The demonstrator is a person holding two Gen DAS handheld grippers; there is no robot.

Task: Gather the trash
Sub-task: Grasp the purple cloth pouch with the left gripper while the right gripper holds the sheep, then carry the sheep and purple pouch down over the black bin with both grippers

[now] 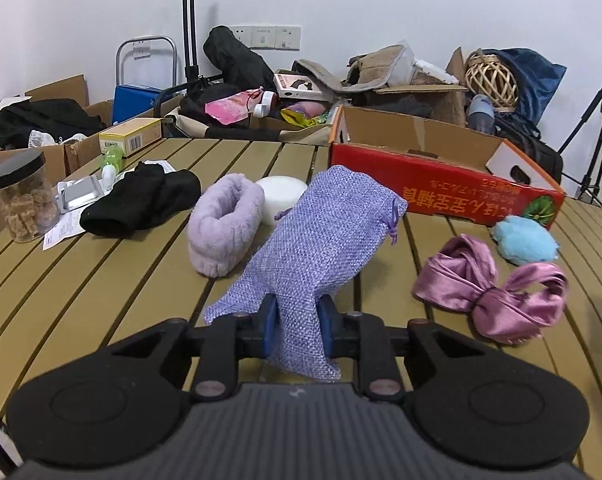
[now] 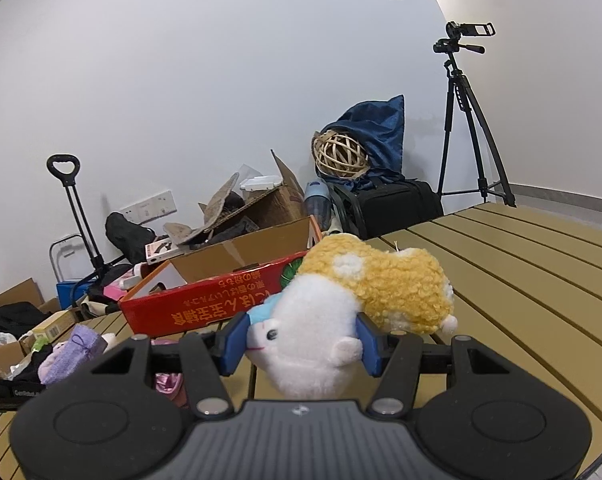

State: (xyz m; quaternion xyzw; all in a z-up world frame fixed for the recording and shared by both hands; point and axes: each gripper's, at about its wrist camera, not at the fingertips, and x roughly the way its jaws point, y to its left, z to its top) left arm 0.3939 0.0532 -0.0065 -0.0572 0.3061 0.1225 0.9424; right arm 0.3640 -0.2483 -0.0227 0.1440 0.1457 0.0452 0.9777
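Purple pouch (image 1: 317, 240) pinched btwn left claw (image 1: 299, 330) pads, lifted

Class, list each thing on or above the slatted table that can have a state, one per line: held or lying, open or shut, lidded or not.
Left hand-held gripper: shut on the purple pouch.
Purple pouch: held, drawstring end up.
Right hand-held gripper: shut on the plush toy.
Plush toy: held.
Red box: open on top.
Jar: upright, lid on.
Pink satin bow: lying loose.
Black cloth: lying crumpled.
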